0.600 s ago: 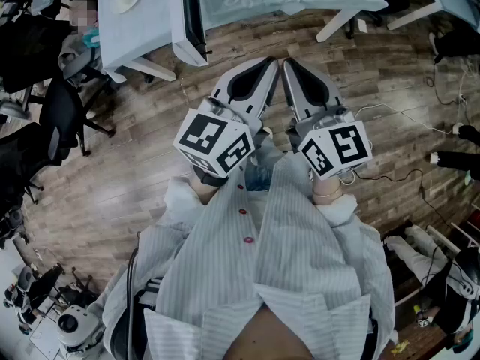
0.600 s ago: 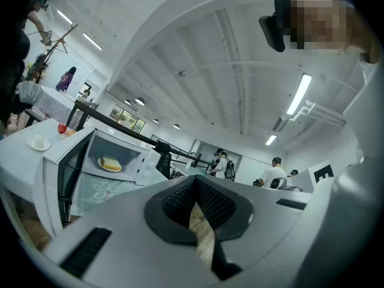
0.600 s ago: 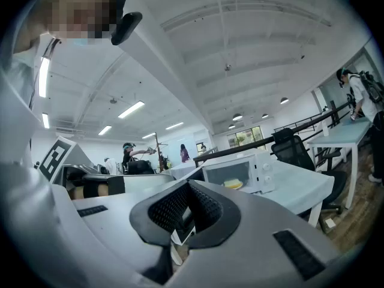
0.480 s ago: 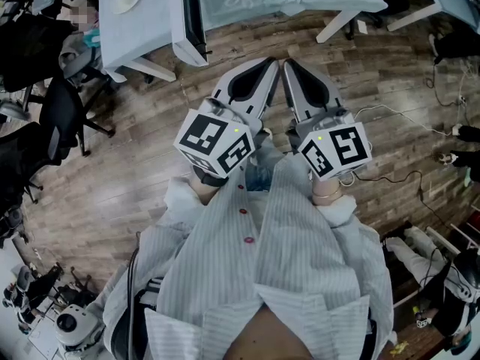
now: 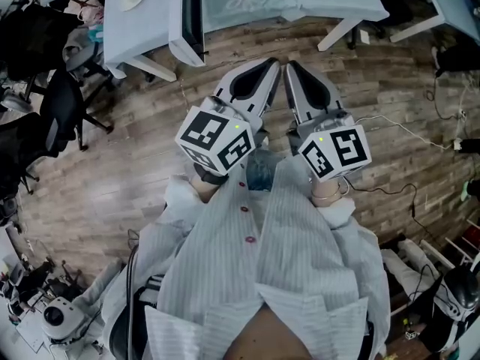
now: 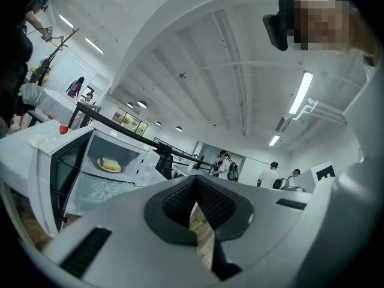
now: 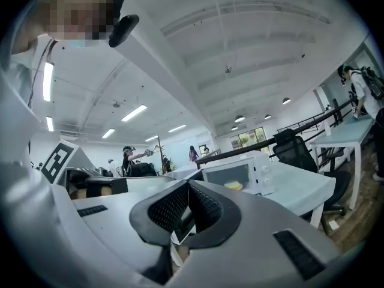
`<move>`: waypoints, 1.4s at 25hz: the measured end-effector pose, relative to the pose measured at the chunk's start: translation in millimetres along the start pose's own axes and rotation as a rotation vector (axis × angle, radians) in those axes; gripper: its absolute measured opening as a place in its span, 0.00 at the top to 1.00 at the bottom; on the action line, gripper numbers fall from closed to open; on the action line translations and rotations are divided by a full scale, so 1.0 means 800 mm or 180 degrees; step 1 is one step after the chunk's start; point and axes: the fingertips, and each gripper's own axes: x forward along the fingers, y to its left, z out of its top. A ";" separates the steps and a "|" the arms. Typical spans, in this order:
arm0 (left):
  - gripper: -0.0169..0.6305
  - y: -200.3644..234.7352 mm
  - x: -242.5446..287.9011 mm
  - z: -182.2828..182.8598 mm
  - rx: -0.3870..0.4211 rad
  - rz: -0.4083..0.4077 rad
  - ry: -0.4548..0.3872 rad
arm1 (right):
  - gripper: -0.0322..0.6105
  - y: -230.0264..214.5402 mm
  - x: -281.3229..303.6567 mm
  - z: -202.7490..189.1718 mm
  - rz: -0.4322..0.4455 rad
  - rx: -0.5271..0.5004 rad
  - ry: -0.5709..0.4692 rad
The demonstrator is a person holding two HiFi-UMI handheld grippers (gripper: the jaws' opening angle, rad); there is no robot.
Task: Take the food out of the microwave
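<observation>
Above wooden floor point(image 5: 135, 156), short of the worktop point(image 5: 142, 32): jaws together, empty.
Head view placed the left hand-held gripper point(image 5: 271, 66) and right hand-held gripper point(image 5: 289, 67) side by side, with floor stretching ahead to the worktop edge. Gripper views alone showed food point(image 6: 109, 164) inside the open microwave point(image 6: 137, 161); each pair of jaws met on nothing.

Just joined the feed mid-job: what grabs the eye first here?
The left gripper and right gripper, both shut and empty, are held side by side, pointing level and forward. Ahead of them stands the white microwave, its door swung open, with yellow food sitting inside.
</observation>
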 end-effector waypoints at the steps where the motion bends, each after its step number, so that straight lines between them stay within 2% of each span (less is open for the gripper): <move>1: 0.96 -0.001 0.003 -0.001 0.0004 0.0010 -0.0002 | 0.90 -0.003 -0.001 0.000 0.0010 -0.0004 0.0010; 10: 0.96 0.005 0.040 -0.014 -0.0065 0.0063 0.0042 | 0.90 -0.045 0.004 -0.009 0.0010 0.0088 0.0086; 27: 0.96 0.150 0.184 0.037 -0.0126 0.0087 0.0028 | 0.90 -0.156 0.180 0.012 -0.0010 0.0133 0.0121; 35: 0.96 0.202 0.228 0.057 -0.0148 0.0027 0.0044 | 0.90 -0.180 0.250 0.019 0.0005 0.0123 0.0152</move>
